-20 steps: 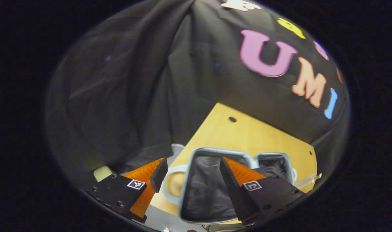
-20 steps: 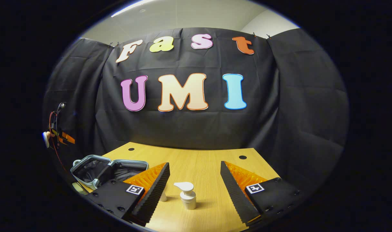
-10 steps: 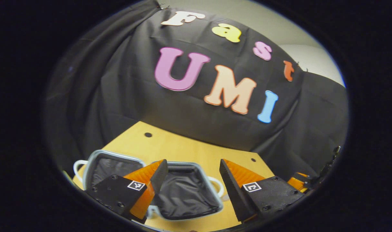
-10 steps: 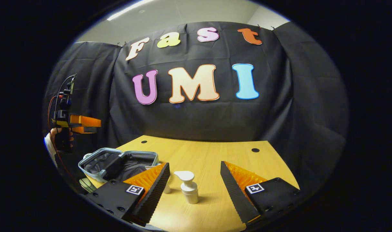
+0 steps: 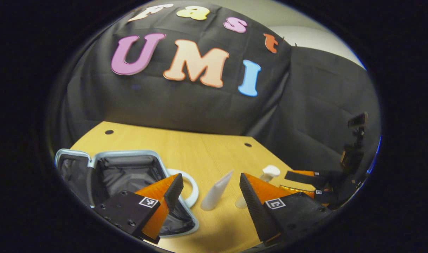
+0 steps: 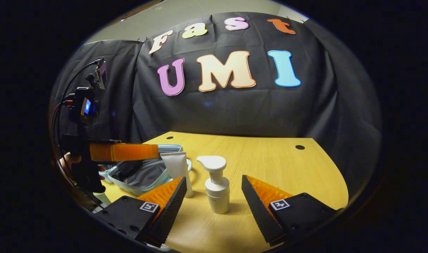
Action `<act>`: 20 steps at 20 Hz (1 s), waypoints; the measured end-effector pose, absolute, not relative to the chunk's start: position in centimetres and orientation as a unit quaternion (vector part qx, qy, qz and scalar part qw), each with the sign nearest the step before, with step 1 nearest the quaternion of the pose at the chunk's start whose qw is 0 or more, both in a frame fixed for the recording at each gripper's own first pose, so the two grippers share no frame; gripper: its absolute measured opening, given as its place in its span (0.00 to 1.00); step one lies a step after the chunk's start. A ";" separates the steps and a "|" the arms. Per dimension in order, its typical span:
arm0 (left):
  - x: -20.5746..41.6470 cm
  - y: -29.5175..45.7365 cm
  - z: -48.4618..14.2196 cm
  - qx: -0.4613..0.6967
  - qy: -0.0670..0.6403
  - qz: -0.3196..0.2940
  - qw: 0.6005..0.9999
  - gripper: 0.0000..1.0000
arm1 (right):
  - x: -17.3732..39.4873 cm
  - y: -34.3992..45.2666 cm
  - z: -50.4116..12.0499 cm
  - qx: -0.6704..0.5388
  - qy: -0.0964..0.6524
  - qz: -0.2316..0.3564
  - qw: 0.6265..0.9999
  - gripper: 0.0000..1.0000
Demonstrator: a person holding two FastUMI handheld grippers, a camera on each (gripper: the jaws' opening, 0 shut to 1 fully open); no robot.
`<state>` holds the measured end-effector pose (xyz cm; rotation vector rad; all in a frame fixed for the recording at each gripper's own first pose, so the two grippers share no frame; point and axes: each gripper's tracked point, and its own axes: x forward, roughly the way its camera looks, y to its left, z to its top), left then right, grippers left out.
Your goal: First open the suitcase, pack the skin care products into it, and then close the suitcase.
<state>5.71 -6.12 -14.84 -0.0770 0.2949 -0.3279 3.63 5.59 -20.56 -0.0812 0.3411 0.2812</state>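
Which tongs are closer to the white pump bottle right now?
Right. The right tongs are open with the pump bottle just ahead between them; the left tongs hover nearer the tube.

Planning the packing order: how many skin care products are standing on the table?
2: a white tube standing beside the open suitcase, and a white pump bottle just right of it. Others may be hidden.
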 end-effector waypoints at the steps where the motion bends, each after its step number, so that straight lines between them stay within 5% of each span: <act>1: 5.9 -6.8 -15.9 -0.041 0.152 -0.171 0.973 0.94 | 3.7 5.7 -21.4 -0.047 0.173 0.140 0.974 0.97; 10: 9.4 -8.5 -21.6 -0.068 0.205 -0.177 0.960 0.88 | 4.4 5.1 -27.2 -0.043 0.220 0.121 0.967 0.99; 20: 10.8 -8.4 -22.6 -0.093 0.224 -0.172 0.955 0.34 | 6.8 5.2 -29.6 -0.035 0.237 0.119 0.963 0.99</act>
